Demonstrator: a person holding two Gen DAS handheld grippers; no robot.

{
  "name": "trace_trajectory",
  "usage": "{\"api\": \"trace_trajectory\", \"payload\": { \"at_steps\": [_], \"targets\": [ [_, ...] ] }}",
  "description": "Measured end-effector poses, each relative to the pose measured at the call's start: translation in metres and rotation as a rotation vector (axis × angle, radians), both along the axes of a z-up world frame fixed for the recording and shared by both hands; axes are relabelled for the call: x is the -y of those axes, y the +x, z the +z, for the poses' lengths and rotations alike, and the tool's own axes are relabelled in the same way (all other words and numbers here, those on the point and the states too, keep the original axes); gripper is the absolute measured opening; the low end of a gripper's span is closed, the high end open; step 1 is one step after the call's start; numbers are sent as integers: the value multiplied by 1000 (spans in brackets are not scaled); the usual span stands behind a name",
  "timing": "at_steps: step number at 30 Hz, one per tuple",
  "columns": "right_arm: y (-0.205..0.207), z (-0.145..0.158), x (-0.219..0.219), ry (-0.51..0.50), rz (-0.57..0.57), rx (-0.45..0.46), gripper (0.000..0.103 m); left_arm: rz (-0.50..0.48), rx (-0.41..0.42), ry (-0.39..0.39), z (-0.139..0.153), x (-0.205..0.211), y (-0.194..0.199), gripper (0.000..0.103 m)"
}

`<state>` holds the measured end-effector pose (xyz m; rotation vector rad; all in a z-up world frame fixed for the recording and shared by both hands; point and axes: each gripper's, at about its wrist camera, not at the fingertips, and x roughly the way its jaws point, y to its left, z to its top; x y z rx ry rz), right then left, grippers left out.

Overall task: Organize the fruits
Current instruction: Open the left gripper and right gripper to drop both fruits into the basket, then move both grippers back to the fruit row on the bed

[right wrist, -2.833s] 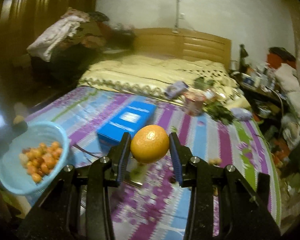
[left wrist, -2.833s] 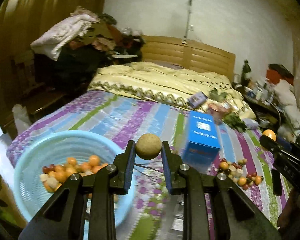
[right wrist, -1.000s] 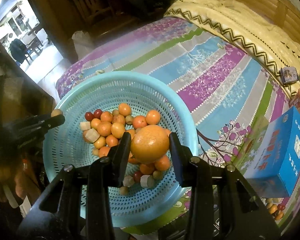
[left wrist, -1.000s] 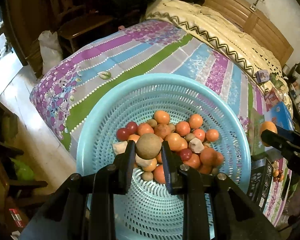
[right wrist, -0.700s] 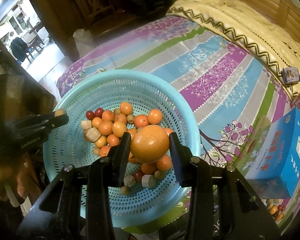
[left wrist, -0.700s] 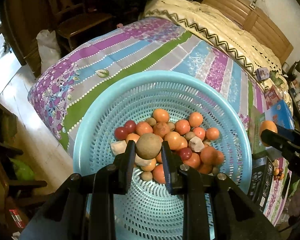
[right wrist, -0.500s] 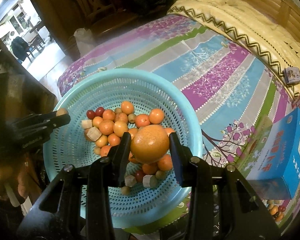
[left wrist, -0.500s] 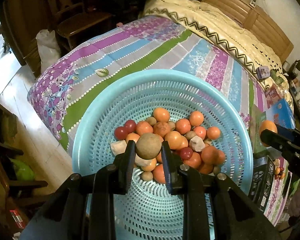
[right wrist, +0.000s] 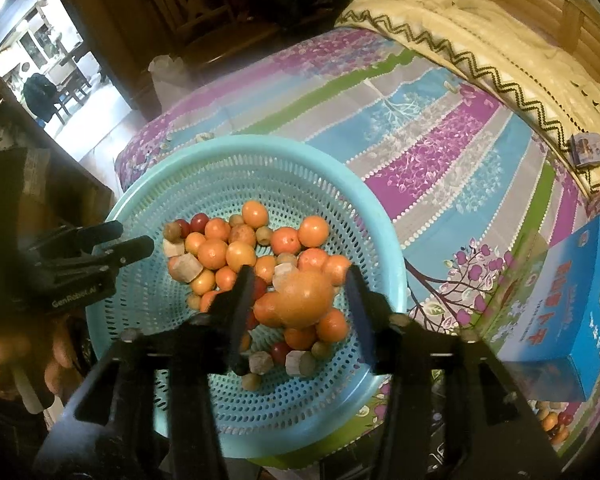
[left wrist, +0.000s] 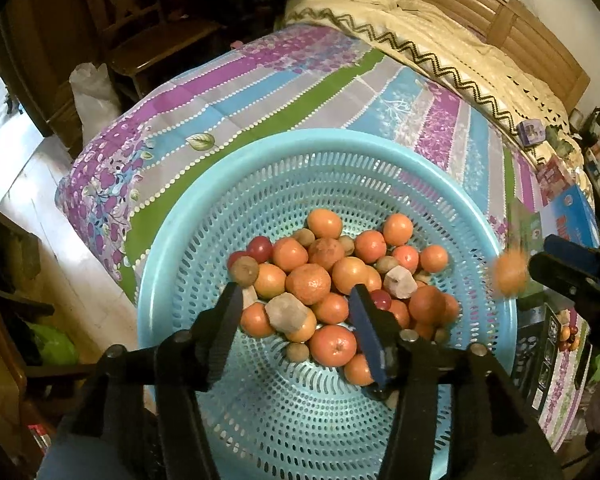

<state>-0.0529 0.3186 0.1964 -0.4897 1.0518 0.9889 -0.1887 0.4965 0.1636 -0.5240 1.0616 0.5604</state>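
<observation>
A light blue perforated basket sits at the bed corner and holds a pile of small oranges, red fruits and brown pieces. My left gripper hangs open and empty above the pile. A round brown fruit lies at the pile's left edge. My right gripper is open above the basket. A large orange is blurred between its spread fingers, falling free. It also shows blurred in the left wrist view, in front of the right gripper's fingers.
A blue box lies on the striped bedsheet right of the basket. A few loose fruits lie near the box. A cream quilt and wooden headboard are at the far end. Chairs and floor lie left of the bed.
Both grippers have opened over the basket. The brown fruit has dropped from the left gripper onto the pile. The large orange has left the right gripper's hold and is falling.
</observation>
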Motion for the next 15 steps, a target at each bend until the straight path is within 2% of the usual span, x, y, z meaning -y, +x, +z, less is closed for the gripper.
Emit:
{"api": "trace_trajectory", "payload": {
  "at_steps": [2, 15],
  "targets": [
    [0, 3, 1, 7, -5, 12, 67, -1, -6, 4, -1, 0, 1, 61],
    [0, 8, 3, 19, 1, 13, 67, -13, -8, 10, -1, 3, 5, 61]
  ]
}}
